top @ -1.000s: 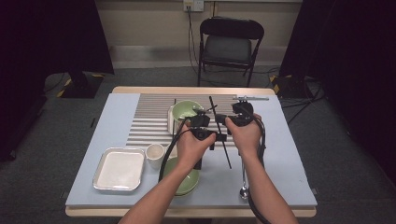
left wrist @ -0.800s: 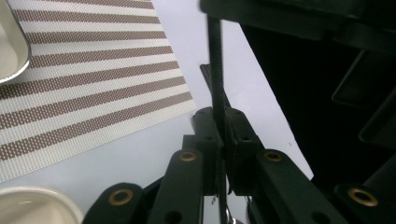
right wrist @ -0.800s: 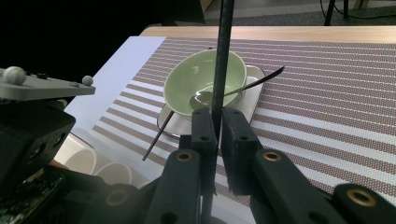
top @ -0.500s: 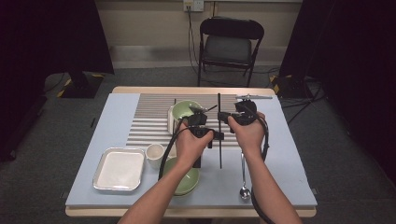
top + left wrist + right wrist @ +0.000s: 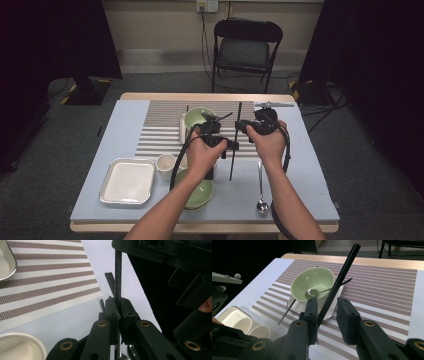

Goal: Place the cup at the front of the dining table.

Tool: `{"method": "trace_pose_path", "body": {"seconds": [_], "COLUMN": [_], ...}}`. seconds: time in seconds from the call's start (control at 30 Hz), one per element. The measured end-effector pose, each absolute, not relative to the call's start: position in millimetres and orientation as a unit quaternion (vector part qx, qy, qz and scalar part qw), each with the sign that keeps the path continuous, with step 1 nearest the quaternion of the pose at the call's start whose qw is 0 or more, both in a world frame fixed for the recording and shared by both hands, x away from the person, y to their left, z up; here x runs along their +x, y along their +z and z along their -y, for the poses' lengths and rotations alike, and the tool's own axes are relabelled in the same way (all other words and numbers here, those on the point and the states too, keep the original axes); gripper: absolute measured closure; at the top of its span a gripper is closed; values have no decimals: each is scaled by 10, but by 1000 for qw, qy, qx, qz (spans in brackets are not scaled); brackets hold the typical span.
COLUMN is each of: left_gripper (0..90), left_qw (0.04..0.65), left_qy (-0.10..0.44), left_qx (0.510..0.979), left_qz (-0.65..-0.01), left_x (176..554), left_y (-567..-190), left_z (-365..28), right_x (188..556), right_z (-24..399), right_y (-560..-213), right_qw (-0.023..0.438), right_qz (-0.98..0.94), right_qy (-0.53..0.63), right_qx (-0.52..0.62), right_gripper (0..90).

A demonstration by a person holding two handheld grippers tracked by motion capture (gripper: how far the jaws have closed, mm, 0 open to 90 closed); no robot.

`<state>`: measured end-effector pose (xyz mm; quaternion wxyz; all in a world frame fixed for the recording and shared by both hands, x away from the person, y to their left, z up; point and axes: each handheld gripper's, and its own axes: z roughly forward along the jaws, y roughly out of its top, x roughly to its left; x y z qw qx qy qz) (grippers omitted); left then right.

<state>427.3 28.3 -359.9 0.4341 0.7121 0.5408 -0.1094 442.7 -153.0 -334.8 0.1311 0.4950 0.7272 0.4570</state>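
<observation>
A long black chopstick hangs above the table between my two grippers, pointing away from me. My left gripper is shut on its near part; in the left gripper view the pads pinch the chopstick. My right gripper is at its far part. In the right gripper view its jaws have just been opening: the chopstick leans by the left pad, and a gap shows to the right pad.
A green bowl with a spoon sits on a white dish on the striped mat. A second green bowl, white cup, white tray and spoon lie near the front. Another chopstick lies on the table.
The chopstick's far tip has swung to the right and its near end to the left. The right gripper's jaws have spread apart around it. Both hands stay where they were.
</observation>
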Motion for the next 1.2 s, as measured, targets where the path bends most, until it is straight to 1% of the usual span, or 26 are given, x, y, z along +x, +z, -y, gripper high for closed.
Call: {"method": "trace_pose_path", "body": {"seconds": [0.07, 0.2, 0.33, 0.5, 0.63, 0.83, 1.2], "left_gripper": [865, 865, 865, 864, 864, 864, 863], "left_qw": [433, 430, 425, 415, 412, 410, 408], "left_qy": [-110, -113, -116, -112, -111, -114, -105], "left_qx": [713, 713, 714, 719, 719, 716, 716], "left_qz": [-540, -543, -545, -547, -548, -553, -557], "left_x": [4271, 4270, 4270, 4277, 4288, 4296, 4309], "left_y": [-3599, -3593, -3587, -3588, -3586, -3569, -3530], "left_z": [-282, -276, -276, -294, -329, -377, -501], "right_x": [4427, 4429, 4435, 4449, 4454, 4463, 4441], "right_z": [1538, 1557, 1578, 1613, 1657, 1763, 1975], "right_y": [-3356, -3365, -3382, -3392, -3393, -3422, -3546], "right_qw": [129, 130, 131, 138, 151, 158, 168], "right_qz": [-727, -727, -727, -724, -724, -722, -719], "right_qy": [456, 457, 456, 458, 452, 441, 427], "right_qx": [497, 495, 496, 496, 499, 509, 522], "right_gripper": [703, 671, 597, 469, 413, 339, 295]}}
